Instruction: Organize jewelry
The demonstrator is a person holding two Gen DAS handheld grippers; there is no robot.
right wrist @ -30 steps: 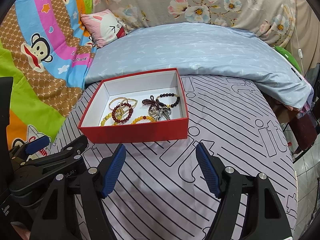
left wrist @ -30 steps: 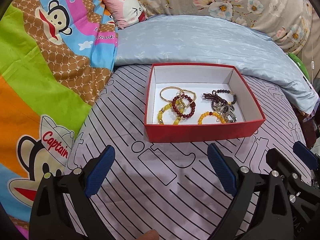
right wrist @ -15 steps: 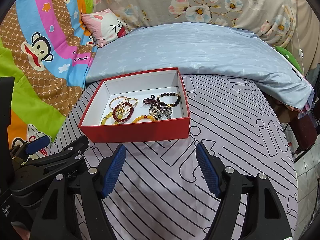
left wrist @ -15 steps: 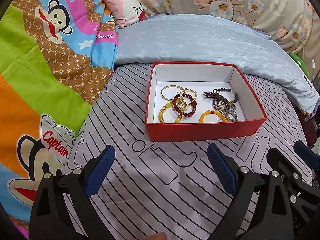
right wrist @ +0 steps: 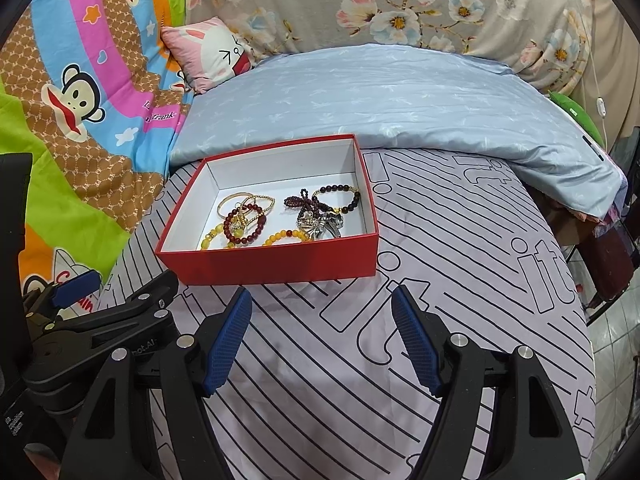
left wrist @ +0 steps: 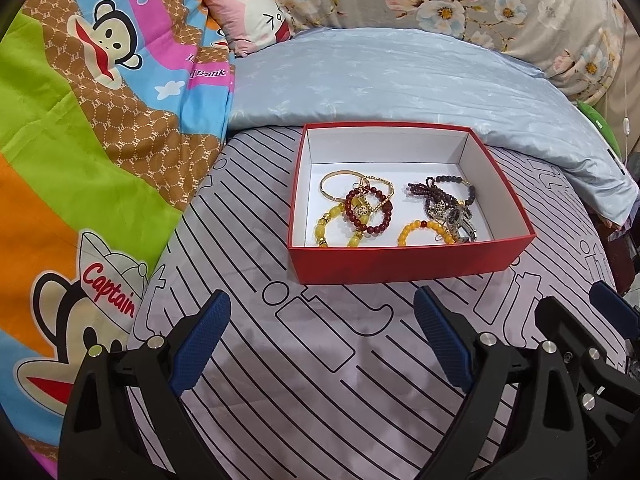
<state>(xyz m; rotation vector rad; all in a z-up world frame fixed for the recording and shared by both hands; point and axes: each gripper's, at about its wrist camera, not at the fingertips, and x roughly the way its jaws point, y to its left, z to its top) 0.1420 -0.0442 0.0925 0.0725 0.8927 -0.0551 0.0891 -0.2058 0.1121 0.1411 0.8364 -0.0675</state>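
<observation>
A red box (left wrist: 400, 264) with a white inside sits on the striped bedsheet; it also shows in the right wrist view (right wrist: 280, 266). Inside lie several bracelets: a dark red bead bracelet (left wrist: 368, 210), yellow bead bracelets (left wrist: 334, 226), a gold bangle (left wrist: 340, 184), a dark bead string (left wrist: 436, 190) and a silver piece (left wrist: 458, 220). My left gripper (left wrist: 322, 330) is open and empty, a little in front of the box. My right gripper (right wrist: 322, 322) is open and empty, just in front of the box's near wall. The left gripper's body shows in the right wrist view (right wrist: 100, 320).
A light blue duvet (left wrist: 400, 80) lies folded behind the box. A colourful monkey-print blanket (left wrist: 80, 140) covers the left side. A pink bunny pillow (left wrist: 256, 16) lies at the back. The bed's edge drops off at the right (right wrist: 600, 320).
Both grippers have drawn slightly closer to the box and the views have tilted a little; both stay open. The jewelry has not moved.
</observation>
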